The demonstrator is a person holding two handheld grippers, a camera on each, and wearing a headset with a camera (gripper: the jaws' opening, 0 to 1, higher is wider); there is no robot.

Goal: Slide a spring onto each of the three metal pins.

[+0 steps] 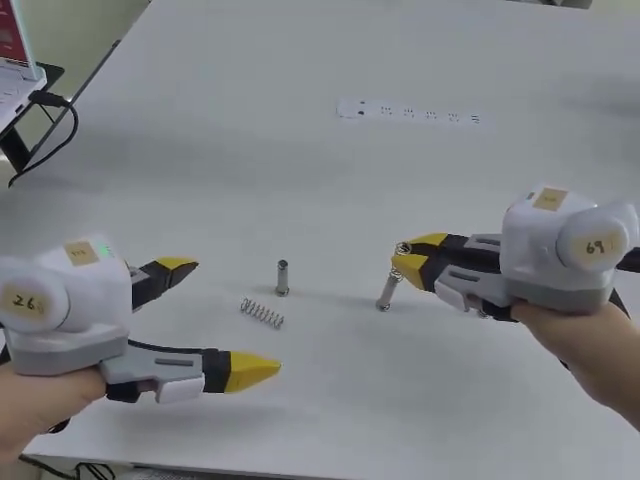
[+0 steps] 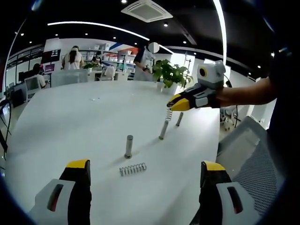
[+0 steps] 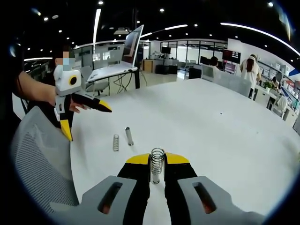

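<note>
My right gripper (image 1: pixel 412 258) is shut on a spring (image 3: pixel 157 165) that stands upright between its yellow tips. Under those tips a metal pin (image 1: pixel 388 290) leans on the white table. In the left gripper view the held spring (image 2: pixel 168 114) hangs above that pin (image 2: pixel 163 129), with another pin (image 2: pixel 179 118) just behind. A further pin (image 1: pixel 282 277) stands upright mid-table, and a loose spring (image 1: pixel 262 313) lies flat just in front of it. My left gripper (image 1: pixel 215 318) is open at the lower left, its jaws wide apart and nothing between them, short of the loose spring (image 2: pixel 133 168).
A white power strip (image 1: pixel 408 112) lies far back on the table (image 1: pixel 300 180). A laptop (image 1: pixel 15 60) with a black cable sits off the table's left corner. People and desks fill the room behind.
</note>
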